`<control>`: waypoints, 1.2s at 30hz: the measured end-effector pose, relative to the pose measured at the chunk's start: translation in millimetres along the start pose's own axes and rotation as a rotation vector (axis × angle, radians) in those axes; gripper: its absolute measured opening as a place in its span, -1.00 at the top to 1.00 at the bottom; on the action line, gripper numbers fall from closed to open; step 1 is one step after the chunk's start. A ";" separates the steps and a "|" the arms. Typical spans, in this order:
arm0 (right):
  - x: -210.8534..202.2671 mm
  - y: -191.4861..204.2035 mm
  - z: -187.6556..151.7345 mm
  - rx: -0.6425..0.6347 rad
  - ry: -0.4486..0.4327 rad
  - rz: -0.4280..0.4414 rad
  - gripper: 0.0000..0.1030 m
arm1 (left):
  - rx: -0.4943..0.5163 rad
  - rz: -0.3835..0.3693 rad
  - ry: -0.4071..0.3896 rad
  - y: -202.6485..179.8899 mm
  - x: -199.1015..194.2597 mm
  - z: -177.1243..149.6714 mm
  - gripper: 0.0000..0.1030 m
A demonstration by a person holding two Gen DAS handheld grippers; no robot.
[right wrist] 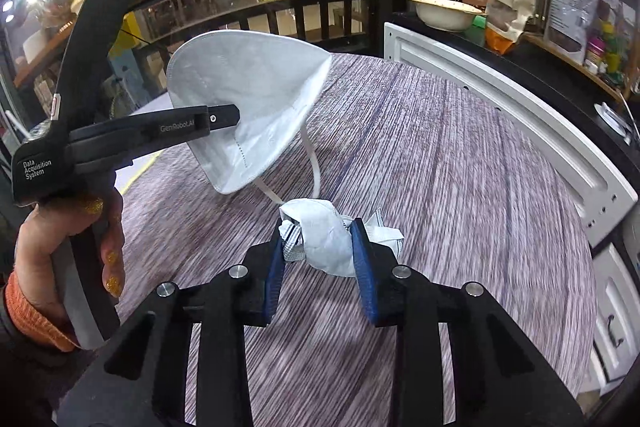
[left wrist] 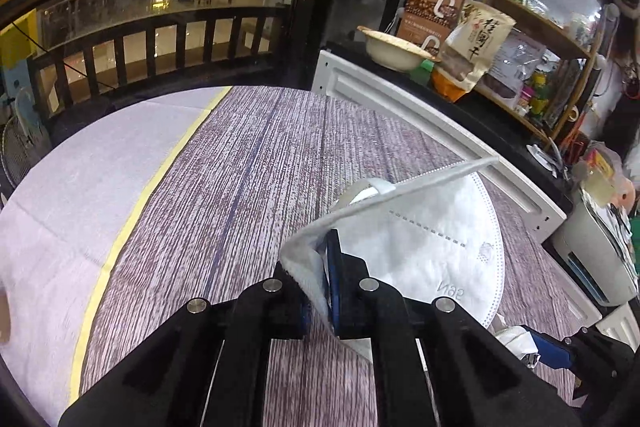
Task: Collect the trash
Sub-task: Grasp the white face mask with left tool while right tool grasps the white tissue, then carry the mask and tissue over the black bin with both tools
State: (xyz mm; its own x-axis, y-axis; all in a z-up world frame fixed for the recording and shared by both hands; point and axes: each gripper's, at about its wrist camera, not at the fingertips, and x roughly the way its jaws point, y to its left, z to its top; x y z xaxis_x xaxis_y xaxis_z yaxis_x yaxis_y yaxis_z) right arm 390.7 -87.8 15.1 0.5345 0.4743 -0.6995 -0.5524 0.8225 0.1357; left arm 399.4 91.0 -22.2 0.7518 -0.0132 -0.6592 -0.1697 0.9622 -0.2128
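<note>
I have my left gripper (left wrist: 318,291) clamped on the mask (left wrist: 432,239) by its edge, lifted off the table (left wrist: 248,163); my right gripper (right wrist: 320,255) squeezes the wad (right wrist: 324,239) (strap trailing toward the mask), just right of it.

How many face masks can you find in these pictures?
2: a flat mask held up by the left hand-held gripper, and a crumpled mask gripped by the right hand-held gripper. Others may be hidden.
</note>
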 end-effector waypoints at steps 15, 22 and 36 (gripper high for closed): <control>-93.6 2.1 -81.3 0.109 -0.062 0.001 0.37 | 0.052 -0.131 -0.040 -28.9 -91.9 -67.4 0.85; -130.0 -0.4 -124.4 0.159 -0.087 -0.020 0.37 | 0.087 -0.181 -0.037 -42.0 -120.7 -103.0 0.85; -185.9 -17.5 -186.7 0.241 -0.135 -0.086 0.37 | 0.198 -0.239 -0.050 -88.0 -155.8 -157.7 0.85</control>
State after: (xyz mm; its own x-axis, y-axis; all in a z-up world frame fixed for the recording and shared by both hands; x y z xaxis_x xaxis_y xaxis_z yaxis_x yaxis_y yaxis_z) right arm 181.6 -249.0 11.8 0.6621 0.4237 -0.6182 -0.3418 0.9048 0.2540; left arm 196.7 -34.5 -14.5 0.7865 -0.2372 -0.5702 0.1395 0.9677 -0.2101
